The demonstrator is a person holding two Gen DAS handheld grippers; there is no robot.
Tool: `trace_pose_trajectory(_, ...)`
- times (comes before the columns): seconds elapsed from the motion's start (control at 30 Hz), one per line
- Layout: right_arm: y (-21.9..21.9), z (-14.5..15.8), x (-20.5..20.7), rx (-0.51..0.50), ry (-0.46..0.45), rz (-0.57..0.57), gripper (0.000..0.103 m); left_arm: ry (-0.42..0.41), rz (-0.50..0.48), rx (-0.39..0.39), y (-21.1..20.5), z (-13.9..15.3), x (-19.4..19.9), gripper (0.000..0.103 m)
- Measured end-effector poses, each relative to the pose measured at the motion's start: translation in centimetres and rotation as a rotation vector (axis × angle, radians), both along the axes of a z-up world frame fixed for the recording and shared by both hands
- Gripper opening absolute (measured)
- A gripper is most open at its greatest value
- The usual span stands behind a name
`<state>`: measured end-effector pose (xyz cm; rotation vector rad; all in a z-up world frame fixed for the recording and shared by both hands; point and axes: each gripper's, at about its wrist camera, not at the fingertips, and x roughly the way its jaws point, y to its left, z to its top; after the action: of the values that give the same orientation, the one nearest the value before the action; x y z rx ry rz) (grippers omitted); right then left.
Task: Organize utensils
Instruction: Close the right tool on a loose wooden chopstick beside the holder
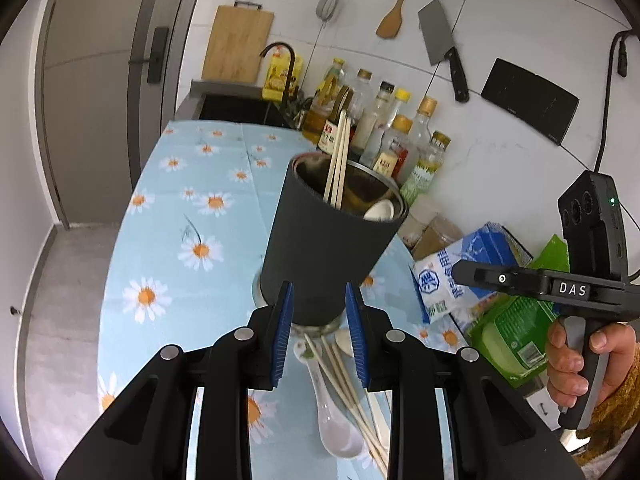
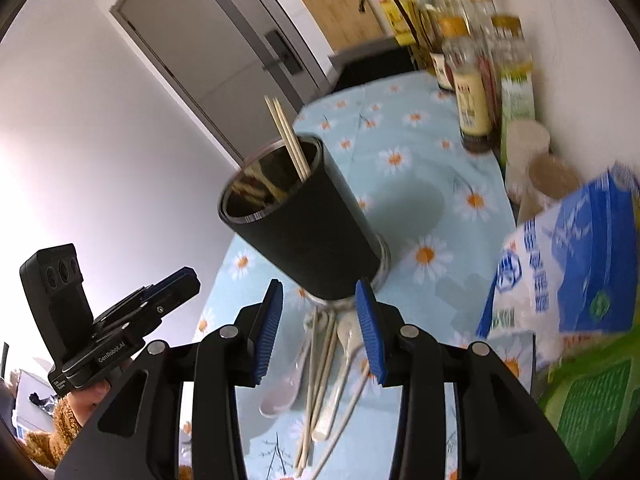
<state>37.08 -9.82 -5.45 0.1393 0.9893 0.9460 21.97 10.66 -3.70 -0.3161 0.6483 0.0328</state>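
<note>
While empty, tongs (image 1: 319, 316) above chopsticks (image 1: 344, 376).

Dark utensil holder (image 1: 328, 252) upright with chopsticks (image 1: 338, 160), loose spoon (image 1: 334, 412) beside

Right wrist view smeared on its right side: blue-white bag (image 2: 568, 264) and bottles (image 2: 476, 80) blurred, labels unreadable. Loose chopsticks (image 2: 316, 384) run behind the right gripper (image 2: 320, 328) body, lower ends hidden. In the left wrist view the white spoon (image 1: 336, 420) is partly covered by the left gripper (image 1: 320, 336) frame. Holder (image 1: 332, 248) base hidden behind blue pads. Green packet (image 1: 516, 340) print too small to read.
</note>
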Motion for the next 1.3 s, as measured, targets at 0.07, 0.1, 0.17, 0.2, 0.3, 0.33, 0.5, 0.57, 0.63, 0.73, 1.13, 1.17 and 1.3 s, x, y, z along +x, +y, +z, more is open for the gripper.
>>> trace_pose_trajectory(0.07,0.1,-0.6,-0.3,-0.022,0.019,0.004,0.039,0.014,0.000,-0.009,0.1,-0.6,-0.3,0.026)
trace_pose_trajectory(0.1,0.1,-0.9,-0.4,-0.033,0.026,0.005,0.039,0.025,0.000,-0.021,0.2,-1.1,-0.5,0.026)
trace_pose_trajectory(0.17,0.6,-2.2,-0.6,-0.081,0.071,0.018,0.039,0.046,0.000,-0.042,0.3,-1.9,-0.7,0.026)
trace_pose_trajectory(0.2,0.9,-3.1,-0.7,-0.113,0.103,0.026,0.039,0.061,-0.003,-0.060,0.4,-2.4,-0.8,0.026)
trace_pose_trajectory(0.3,1.7,-5.6,-0.9,-0.189,0.217,0.065,0.039,0.089,-0.011,-0.083,0.4,-3.7,-1.4,0.026)
trace_pose_trajectory(0.33,1.9,-6.2,-1.0,-0.206,0.242,0.066,0.039,0.097,-0.013,-0.087,0.4,-4.1,-1.6,0.026)
trace_pose_trajectory(0.5,2.9,-8.9,-1.1,-0.312,0.360,0.060,0.038,0.123,-0.013,-0.115,1.2,-5.4,-2.5,0.026)
trace_pose_trajectory(0.57,3.2,-9.4,-1.2,-0.330,0.388,0.054,0.032,0.132,-0.011,-0.136,1.7,-6.0,-2.9,0.026)
trace_pose_trajectory(0.63,3.6,-9.9,-1.1,-0.369,0.403,0.038,0.029,0.139,-0.012,-0.149,2.0,-6.4,-3.2,0.026)
trace_pose_trajectory(0.73,4.4,-10.7,-0.7,-0.411,0.429,0.013,0.024,0.147,-0.016,-0.170,2.4,-6.9,-3.6,0.026)
trace_pose_trajectory(1.13,7.9,-12.1,-0.7,-0.621,0.424,-0.058,0.015,0.156,-0.067,-0.238,3.7,-9.0,-4.5,0.026)
trace_pose_trajectory(1.17,8.1,-12.1,-0.7,-0.635,0.426,-0.066,0.015,0.157,-0.070,-0.236,3.8,-9.1,-4.5,0.026)
trace_pose_trajectory(1.3,9.4,-12.2,-1.1,-0.700,0.391,-0.089,0.012,0.160,-0.092,-0.251,4.1,-9.4,-4.3,0.026)
